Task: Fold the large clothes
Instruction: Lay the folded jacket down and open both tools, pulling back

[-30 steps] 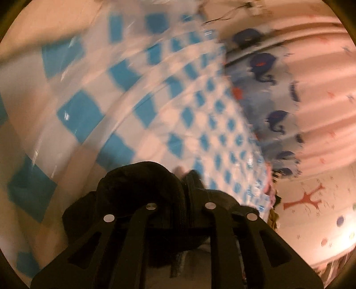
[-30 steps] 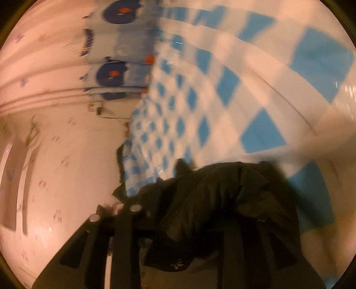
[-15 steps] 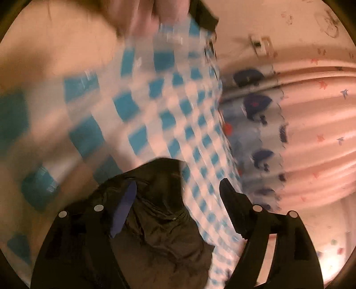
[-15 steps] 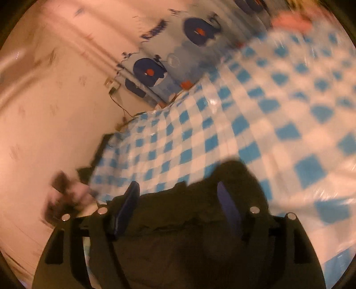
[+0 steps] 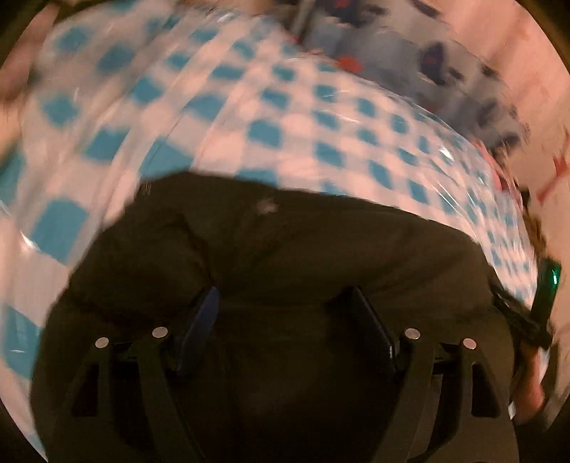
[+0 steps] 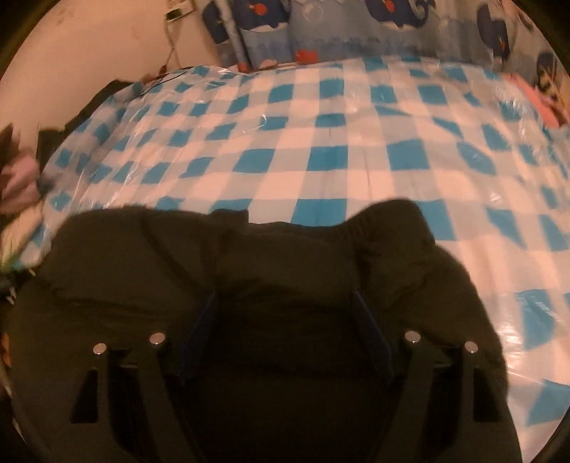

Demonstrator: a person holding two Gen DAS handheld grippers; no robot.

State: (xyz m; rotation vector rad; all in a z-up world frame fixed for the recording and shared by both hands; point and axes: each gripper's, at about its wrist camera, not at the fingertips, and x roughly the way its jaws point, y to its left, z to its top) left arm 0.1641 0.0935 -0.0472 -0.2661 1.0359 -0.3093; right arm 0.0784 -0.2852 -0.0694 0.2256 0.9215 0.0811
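Observation:
A large black garment (image 5: 285, 249) lies bunched on the blue-and-white checked cover (image 5: 270, 103) at the near edge. In the left wrist view my left gripper (image 5: 285, 302) is open, its fingers spread wide just above the cloth. The same garment (image 6: 285, 270) fills the lower half of the right wrist view. My right gripper (image 6: 285, 306) is open over it, fingers apart, holding nothing. The left view is blurred by motion.
The checked cover (image 6: 338, 117) stretches away from the garment. Whale-print fabric (image 6: 338, 32) hangs along its far side, with a wall socket and cable (image 6: 174, 21) at the far left. Pink items (image 6: 545, 103) lie at the far right edge.
Both grippers were shut on bunches of the black garment one second ago. They opened, let the cloth drop onto the cover, and now hover above it.

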